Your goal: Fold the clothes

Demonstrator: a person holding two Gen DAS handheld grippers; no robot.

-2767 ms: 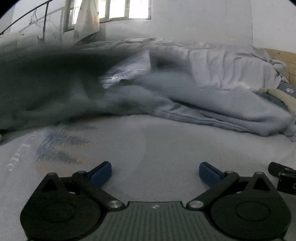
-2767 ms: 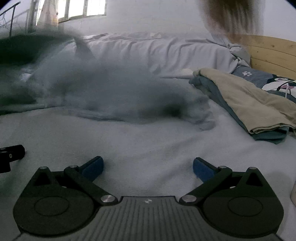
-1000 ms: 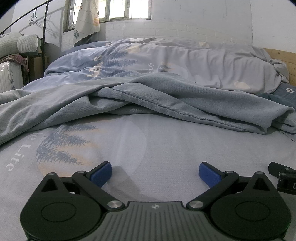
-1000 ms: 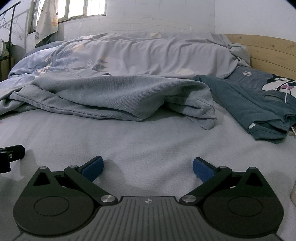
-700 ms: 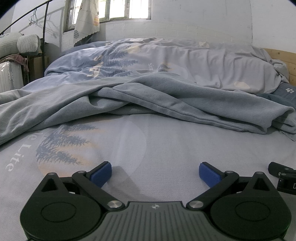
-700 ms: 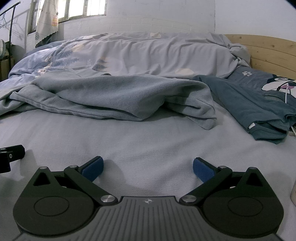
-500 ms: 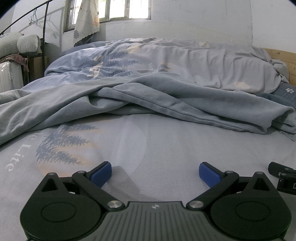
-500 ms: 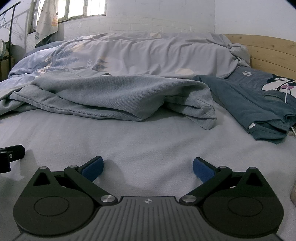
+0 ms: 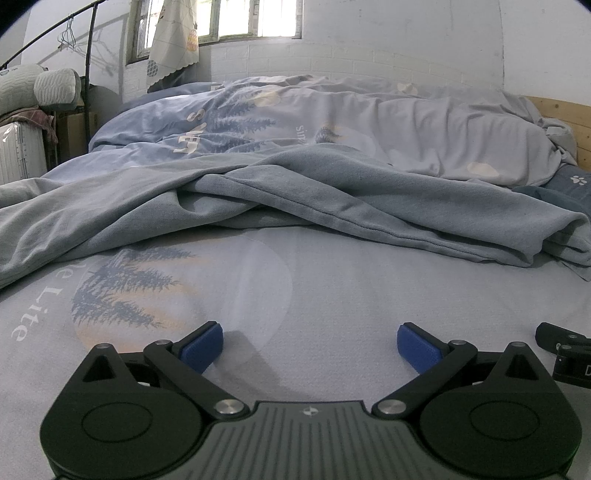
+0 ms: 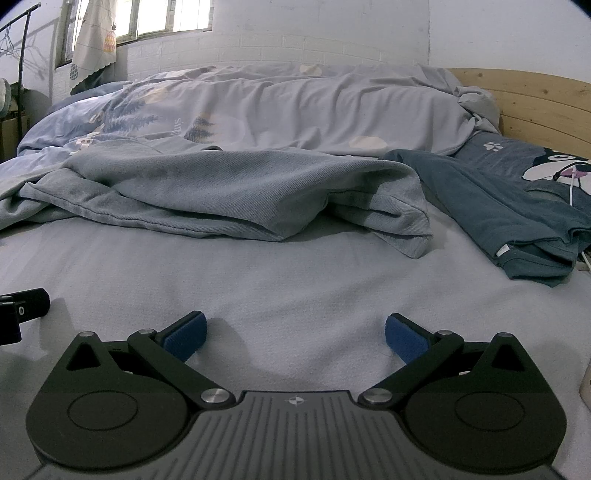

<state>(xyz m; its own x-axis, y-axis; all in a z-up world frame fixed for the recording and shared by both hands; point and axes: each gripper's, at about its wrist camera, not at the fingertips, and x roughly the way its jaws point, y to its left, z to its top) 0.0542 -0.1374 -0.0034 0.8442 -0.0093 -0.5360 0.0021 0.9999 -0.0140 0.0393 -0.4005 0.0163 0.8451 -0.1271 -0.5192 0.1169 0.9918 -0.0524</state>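
Bedroom w/ a bed sheet (image 9: 332,295) printed w/ trees, white brick wall and window (image 9: 236,18) at the back. The grey-blue garment (image 10: 240,192) lies crumpled across the middle of the bed, in front of the duvet (image 10: 295,107), w/ a dark teal top (image 10: 509,225) just beside it on the right by the wooden headboard (image 10: 535,99). Both tools sit low on the sheet near each other, well short of the garment: left gripper (image 9: 310,341) and right gripper (image 10: 293,332) have jaws spread wide, nothing in them.

The crumpled garment (image 9: 295,199) is showing a dusty grey-blue, and the folded shirt (image 10: 498,218) a dark teal. The bed sheet (image 9: 332,288) is wearing pale blue with darker blue pine trees and white letters. Both tongs are showing black frames with blue pads (image 10: 184,338).
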